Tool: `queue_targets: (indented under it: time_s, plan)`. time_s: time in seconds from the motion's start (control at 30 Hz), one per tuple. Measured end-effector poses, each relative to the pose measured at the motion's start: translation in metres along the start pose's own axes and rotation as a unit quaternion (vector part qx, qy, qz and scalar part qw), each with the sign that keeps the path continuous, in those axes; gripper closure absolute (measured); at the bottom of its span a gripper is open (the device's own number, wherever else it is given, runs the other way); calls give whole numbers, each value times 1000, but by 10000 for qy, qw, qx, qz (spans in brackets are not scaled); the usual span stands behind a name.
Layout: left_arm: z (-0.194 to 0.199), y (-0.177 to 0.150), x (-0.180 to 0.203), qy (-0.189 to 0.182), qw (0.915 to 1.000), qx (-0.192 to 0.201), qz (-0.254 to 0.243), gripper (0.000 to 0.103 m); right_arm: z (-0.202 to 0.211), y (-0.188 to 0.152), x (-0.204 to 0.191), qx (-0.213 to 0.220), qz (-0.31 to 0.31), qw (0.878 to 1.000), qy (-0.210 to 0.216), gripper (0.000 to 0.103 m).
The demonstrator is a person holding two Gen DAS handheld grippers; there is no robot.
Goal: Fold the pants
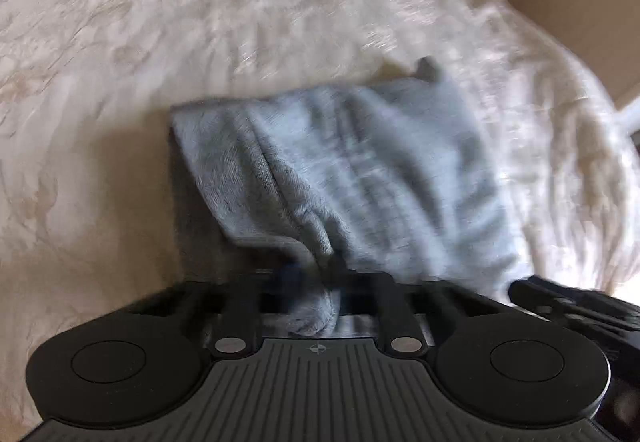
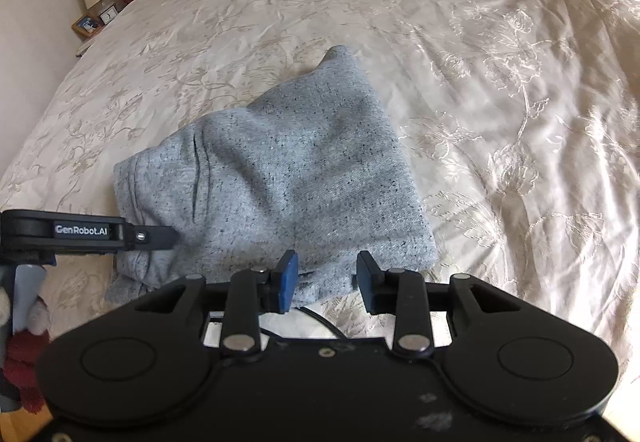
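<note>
Grey speckled pants [image 2: 280, 182] lie folded into a compact bundle on the bed, with the waistband at the left. My left gripper [image 1: 320, 274] is shut on a fold of the pants [image 1: 340, 170] at their near edge, and the cloth bunches between its fingers. In the right wrist view the left gripper [image 2: 170, 236] comes in from the left and touches the bundle's left side. My right gripper [image 2: 326, 274] is open, its blue-padded fingers [image 2: 289, 274] just at the bundle's near edge with nothing between them.
A cream embroidered bedspread [image 2: 500, 102] covers the whole bed. A nightstand [image 2: 100, 18] with a lamp, a clock and a picture frame stands at the far left by the headboard. A wall and the bed's edge [image 1: 580, 2] show at the right in the left wrist view.
</note>
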State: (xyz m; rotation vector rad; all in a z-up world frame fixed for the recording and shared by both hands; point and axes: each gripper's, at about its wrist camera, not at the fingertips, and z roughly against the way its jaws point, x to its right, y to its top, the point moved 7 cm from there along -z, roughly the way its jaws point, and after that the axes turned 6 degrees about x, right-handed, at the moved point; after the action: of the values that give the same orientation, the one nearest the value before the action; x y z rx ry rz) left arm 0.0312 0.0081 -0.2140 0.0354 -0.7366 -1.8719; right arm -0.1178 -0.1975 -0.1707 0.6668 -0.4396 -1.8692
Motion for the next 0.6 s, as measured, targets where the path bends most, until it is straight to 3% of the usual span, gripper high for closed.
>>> queue_targets:
  time_s: [0.1,0.17,0.3,0.43,0.6]
  plan:
    - [36,7,9,45,9977,431,-519,90,4,0,0,21,-52,10000,-33,68]
    - [37,-5,4,156,9964,281,-785,91,4,-2,1,-2,-88,9999,-49,68]
    - [7,-36,-22,536,9958,-264,-688,95,2,-7,2,-98,-99,9998,-111,68]
    - [5,-37,-36,494,9982,-235,-256,96,2,3,-2,32,78,9998,-178,68]
    - [10,-36,-30,449,9975,-236,-491,96,-18,21,-3,98,236,9994,-237,69]
